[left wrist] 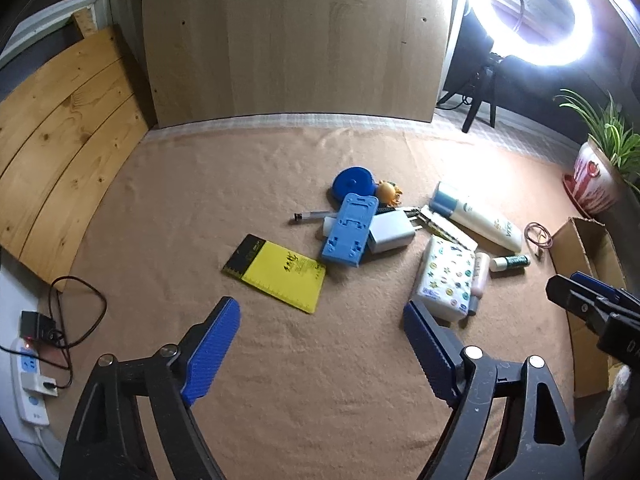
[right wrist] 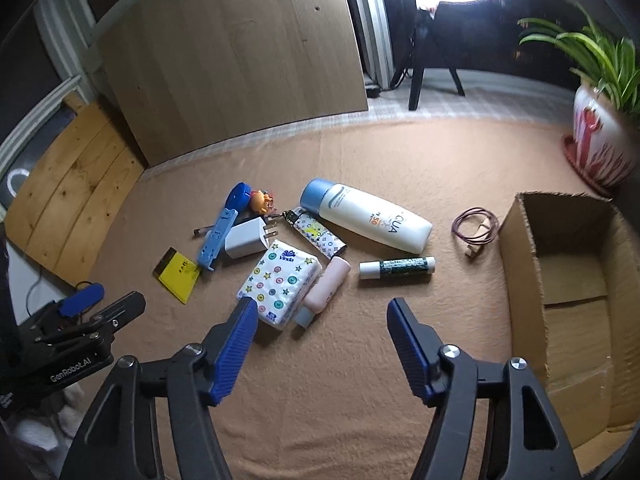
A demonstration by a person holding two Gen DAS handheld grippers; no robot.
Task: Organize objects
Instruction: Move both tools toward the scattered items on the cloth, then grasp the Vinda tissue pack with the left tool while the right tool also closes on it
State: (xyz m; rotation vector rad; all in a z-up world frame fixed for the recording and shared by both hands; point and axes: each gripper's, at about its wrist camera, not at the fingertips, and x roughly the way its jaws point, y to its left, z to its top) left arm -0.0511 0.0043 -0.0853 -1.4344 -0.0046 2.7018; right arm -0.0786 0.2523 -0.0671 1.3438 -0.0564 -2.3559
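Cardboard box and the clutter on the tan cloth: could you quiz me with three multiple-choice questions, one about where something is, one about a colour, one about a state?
1. Where does the open brown cardboard box stand relative to the scattered items?
A. To their right
B. To their left
C. In their middle

2. What colour is the cap of the large white sunscreen bottle?
A. Red
B. Blue
C. Green

3. How do the jaws of the right gripper stand?
A. Shut on the flat yellow notepad
B. Shut on nothing
C. Open, holding nothing

Answers:
1 A: in the right wrist view the box sits at the right edge.
2 B: the cap end is light blue.
3 C: bare cloth shows between the blue fingers.
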